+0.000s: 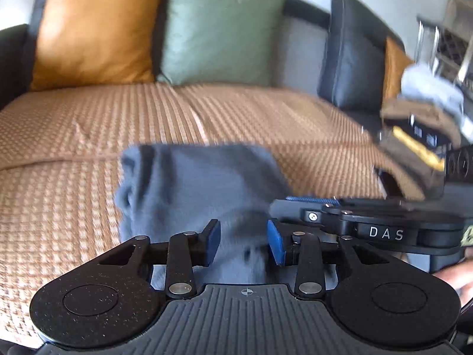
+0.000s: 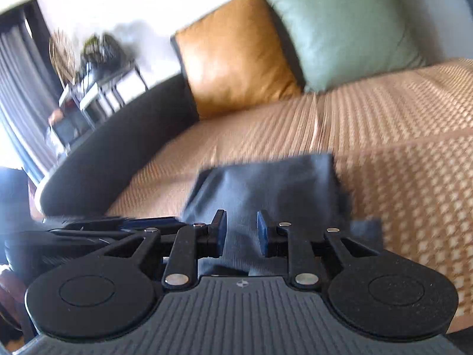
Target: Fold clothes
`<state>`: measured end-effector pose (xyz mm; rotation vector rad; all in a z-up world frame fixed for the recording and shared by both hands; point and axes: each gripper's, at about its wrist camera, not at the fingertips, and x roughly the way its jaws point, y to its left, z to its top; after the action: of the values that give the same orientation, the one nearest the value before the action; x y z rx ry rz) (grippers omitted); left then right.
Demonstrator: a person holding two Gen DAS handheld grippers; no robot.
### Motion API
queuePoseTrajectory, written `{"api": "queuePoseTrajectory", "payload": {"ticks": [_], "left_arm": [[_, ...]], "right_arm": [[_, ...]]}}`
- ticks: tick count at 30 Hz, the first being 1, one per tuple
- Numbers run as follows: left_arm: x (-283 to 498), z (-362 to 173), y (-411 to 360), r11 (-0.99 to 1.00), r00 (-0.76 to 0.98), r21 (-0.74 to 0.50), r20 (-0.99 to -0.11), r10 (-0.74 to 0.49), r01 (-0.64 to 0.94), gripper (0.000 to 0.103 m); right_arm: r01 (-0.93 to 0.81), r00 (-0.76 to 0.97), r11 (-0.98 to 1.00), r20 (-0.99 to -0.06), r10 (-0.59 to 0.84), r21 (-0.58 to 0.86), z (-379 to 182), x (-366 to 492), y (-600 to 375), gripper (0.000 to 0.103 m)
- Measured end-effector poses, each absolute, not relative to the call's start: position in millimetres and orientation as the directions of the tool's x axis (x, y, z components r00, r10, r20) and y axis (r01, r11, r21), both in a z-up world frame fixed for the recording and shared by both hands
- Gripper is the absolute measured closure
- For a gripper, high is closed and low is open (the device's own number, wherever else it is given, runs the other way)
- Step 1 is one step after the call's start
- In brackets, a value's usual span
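Both wrist views look down closely over the sofa [image 1: 74,124].

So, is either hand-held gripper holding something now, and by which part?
Nothing is held. The left hand-held gripper and the right hand-held gripper both stand open over the folded grey garment on the sofa cover; no pad presses it.

Motion blur smears the grey cloth [image 1: 195,186]; its near end is hidden behind the left gripper [image 1: 244,244], so whether the pads touch it cannot be told. The pile [image 1: 419,136] at the sofa's [image 1: 74,136] right edge is blurred and cut off. In the right view, the side table [image 2: 97,88] and its load are too blurred to name.
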<state>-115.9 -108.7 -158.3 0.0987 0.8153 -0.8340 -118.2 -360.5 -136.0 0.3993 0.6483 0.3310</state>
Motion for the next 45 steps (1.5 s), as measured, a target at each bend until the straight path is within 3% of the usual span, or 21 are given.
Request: {"api": "queuePoseTrajectory", "payload": {"ticks": [2, 4, 7, 10, 12, 13, 14, 17, 20, 23, 30, 39, 41, 42, 43, 44, 45], "left_arm": [[-124.1, -182.5, -113.5, 0.680, 0.360, -0.201, -0.725, -0.588, 0.705, 0.052], [-135.4, -199.8, -111.9, 0.658, 0.391, -0.152, -0.699, -0.599, 0.737, 0.052], [-138.7, -200.4, -115.7, 0.657, 0.400, -0.139, -0.694, -0.598, 0.741, 0.049], [-133.3, -193.0, -113.1, 0.655, 0.374, -0.170, -0.704, -0.604, 0.736, 0.049], [-132.1, -176.5, -97.4, 0.677, 0.389, -0.222, -0.677, -0.625, 0.702, 0.049], [-131.5, -167.9, -87.1, 0.690, 0.409, -0.249, -0.652, -0.638, 0.679, 0.045], [-130.9, -159.2, -76.8, 0.702, 0.430, -0.276, -0.628, -0.649, 0.656, 0.039], [-121.2, -142.0, -47.8, 0.752, 0.511, -0.345, -0.571, -0.643, 0.562, 0.026], [-91.3, -156.0, -31.9, 0.827, 0.553, -0.369, -0.617, -0.560, 0.425, 0.026], [-67.8, -176.1, -25.2, 0.811, 0.487, -0.471, -0.649, -0.585, 0.347, 0.026], [-48.2, -202.8, -41.7, 0.735, 0.411, -0.598, -0.612, -0.676, 0.318, 0.023], [-30.2, -214.3, -60.3, 0.723, 0.401, -0.602, -0.602, -0.690, 0.340, 0.021], [-27.4, -214.7, -65.7, 0.719, 0.400, -0.601, -0.598, -0.695, 0.350, 0.025], [-27.4, -214.4, -68.5, 0.717, 0.394, -0.599, -0.600, -0.696, 0.356, 0.031], [-27.3, -214.3, -71.2, 0.717, 0.389, -0.597, -0.602, -0.697, 0.361, 0.055], [-26.9, -214.2, -72.9, 0.720, 0.394, -0.591, -0.602, -0.694, 0.364, 0.068], [-27.0, -212.7, -72.5, 0.720, 0.401, -0.589, -0.599, -0.693, 0.366, 0.073]], "right_arm": [[-0.173, 0.715, 0.887, -0.565, 0.412, 0.427, -154.5, -124.2, -353.8, 0.078], [-0.157, 0.690, 0.897, -0.604, 0.398, 0.412, -173.8, -129.5, -353.4, 0.081], [-0.117, 0.671, 0.878, -0.614, 0.414, 0.464, -186.1, -127.3, -359.7, 0.086], [-0.118, 0.651, 0.860, -0.616, 0.445, 0.497, -180.4, -126.0, -366.3, 0.085], [-0.114, 0.679, 0.832, -0.569, 0.465, 0.543, -165.7, -135.2, -378.8, 0.079], [-0.112, 0.698, 0.815, -0.538, 0.472, 0.569, -157.9, -141.0, -385.8, 0.069], [-0.104, 0.721, 0.804, -0.512, 0.467, 0.586, -150.9, -145.5, -393.5, 0.057], [-0.033, 0.784, 0.795, -0.478, 0.397, 0.606, -138.9, -148.9, -422.4, 0.043], [0.075, 0.793, 0.736, -0.488, 0.364, 0.673, -150.9, -139.6, -453.2, 0.040], [0.129, 0.779, 0.676, -0.496, 0.383, 0.725, -171.6, -127.0, -469.6, 0.040], [0.113, 0.740, 0.617, -0.480, 0.471, 0.779, -204.6, -94.7, -462.1, 0.039], [0.076, 0.729, 0.666, -0.497, 0.470, 0.742, -200.8, -53.8, -437.7, 0.038], [0.068, 0.724, 0.662, -0.493, 0.482, 0.747, -202.0, -52.8, -436.6, 0.039], [0.062, 0.713, 0.657, -0.494, 0.497, 0.751, -201.9, -50.1, -434.2, 0.044], [0.060, 0.696, 0.643, -0.493, 0.522, 0.764, -202.8, -48.2, -431.8, 0.055], [0.062, 0.684, 0.623, -0.488, 0.542, 0.780, -203.6, -46.5, -429.5, 0.063], [0.065, 0.682, 0.609, -0.481, 0.551, 0.790, -202.5, -45.9, -427.6, 0.068]]}}
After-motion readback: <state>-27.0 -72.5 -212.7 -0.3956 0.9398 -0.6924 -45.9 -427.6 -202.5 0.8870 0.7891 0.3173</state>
